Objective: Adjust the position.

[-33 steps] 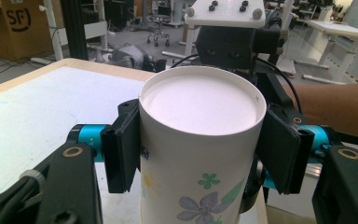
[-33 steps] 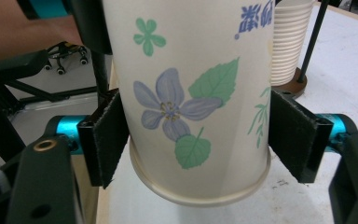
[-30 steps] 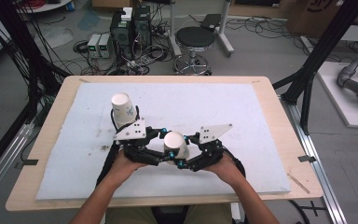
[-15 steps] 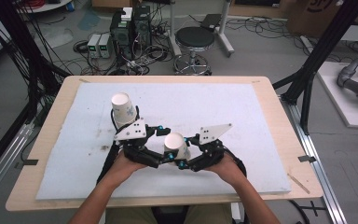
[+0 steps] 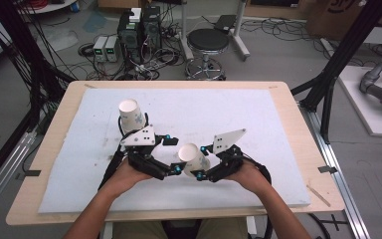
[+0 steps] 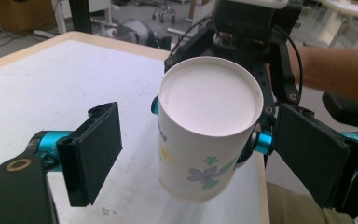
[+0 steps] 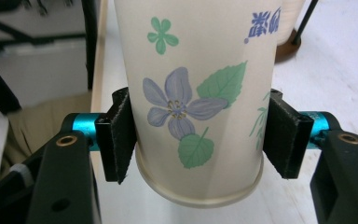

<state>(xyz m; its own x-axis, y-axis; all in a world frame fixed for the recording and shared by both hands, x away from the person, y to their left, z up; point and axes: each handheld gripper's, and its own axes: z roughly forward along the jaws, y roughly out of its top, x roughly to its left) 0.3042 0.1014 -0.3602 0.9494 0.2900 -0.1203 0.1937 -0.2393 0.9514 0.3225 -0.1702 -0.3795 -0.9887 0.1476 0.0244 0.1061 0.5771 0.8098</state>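
Note:
A flowered paper cup (image 5: 192, 157) hangs tilted above the mat's front middle, between the two hands. My right gripper (image 5: 199, 162) is shut on it; the pads (image 7: 117, 135) press its sides near one end, and its jaws have just been closing on the cup (image 7: 191, 70). My left gripper (image 5: 173, 154) faces it from the left and is open, its jaws having just been opening. Both left pads (image 6: 95, 149) stand clear of the cup (image 6: 205, 130) between them. A second paper cup (image 5: 131, 115) stands upside down behind the left gripper.
A white foam mat (image 5: 278, 129) covers the wooden table (image 5: 306, 164). Beyond the far edge are a black stool (image 5: 207, 47) and electronics boxes (image 5: 139, 30) on the floor. Black frame posts (image 5: 338, 64) rise at both sides.
The left gripper's jaws have spread away from the cup, which now rests in the right gripper's grip. Both hands kept their places.

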